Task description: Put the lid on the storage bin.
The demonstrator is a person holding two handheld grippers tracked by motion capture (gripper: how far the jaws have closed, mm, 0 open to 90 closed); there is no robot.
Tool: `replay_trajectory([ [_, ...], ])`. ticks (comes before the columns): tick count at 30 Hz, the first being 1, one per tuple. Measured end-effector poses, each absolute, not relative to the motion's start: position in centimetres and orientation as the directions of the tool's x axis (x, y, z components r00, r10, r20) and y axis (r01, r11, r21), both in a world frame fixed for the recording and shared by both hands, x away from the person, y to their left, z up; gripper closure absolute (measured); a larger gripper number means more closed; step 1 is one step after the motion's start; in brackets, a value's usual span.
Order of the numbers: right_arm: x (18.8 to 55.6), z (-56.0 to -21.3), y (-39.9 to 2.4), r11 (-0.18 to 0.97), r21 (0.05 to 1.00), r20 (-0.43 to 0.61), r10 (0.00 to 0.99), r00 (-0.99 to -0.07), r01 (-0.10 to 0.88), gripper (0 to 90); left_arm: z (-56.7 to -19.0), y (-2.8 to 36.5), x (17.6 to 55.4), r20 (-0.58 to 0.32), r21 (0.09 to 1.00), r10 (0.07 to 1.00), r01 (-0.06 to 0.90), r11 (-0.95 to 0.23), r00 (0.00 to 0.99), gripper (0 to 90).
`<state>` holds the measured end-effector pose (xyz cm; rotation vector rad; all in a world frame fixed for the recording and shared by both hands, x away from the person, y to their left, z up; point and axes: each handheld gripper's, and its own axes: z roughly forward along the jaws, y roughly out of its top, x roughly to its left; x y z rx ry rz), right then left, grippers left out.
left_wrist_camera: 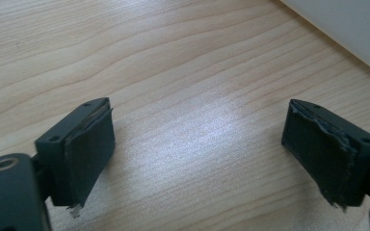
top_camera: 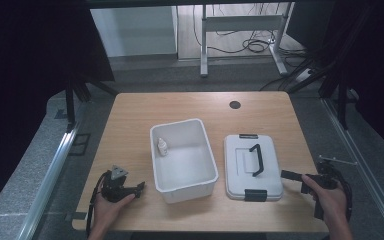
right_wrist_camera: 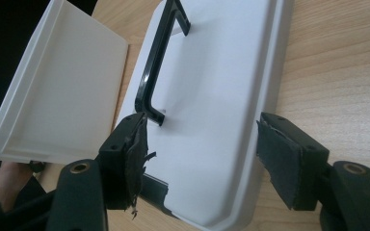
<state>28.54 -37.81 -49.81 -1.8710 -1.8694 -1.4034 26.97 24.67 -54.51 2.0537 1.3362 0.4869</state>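
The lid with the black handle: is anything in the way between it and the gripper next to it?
No. The right gripper sits open just beside the lid, with only bare table between them. In the right gripper view, the lid's near edge already lies between the open jaws, untouched.

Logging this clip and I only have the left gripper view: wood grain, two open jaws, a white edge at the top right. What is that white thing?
Observer: It is the wall of an open white bin at the table's middle, seen from the high view.
Operator: Anything in it?
Observer: One small white bottle, against its left wall.
Operator: And the lid?
Observer: A white lid with a black handle lies flat on the table, right of the bin.
Operator: Where is the other hand-held gripper?
Observer: The right hand-held gripper is open, jaws astride the lid's near end, nothing gripped.
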Motion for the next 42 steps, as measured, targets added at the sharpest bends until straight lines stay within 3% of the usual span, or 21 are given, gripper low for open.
replay_trajectory([
  [42,28.5,-49.1,-35.9,-0.169,0.476,0.633,0.747,-0.203,0.863,35.8,-54.5,24.9,26.8,-0.032,0.681,0.907,0.673,-0.288,0.421,12.4],
])
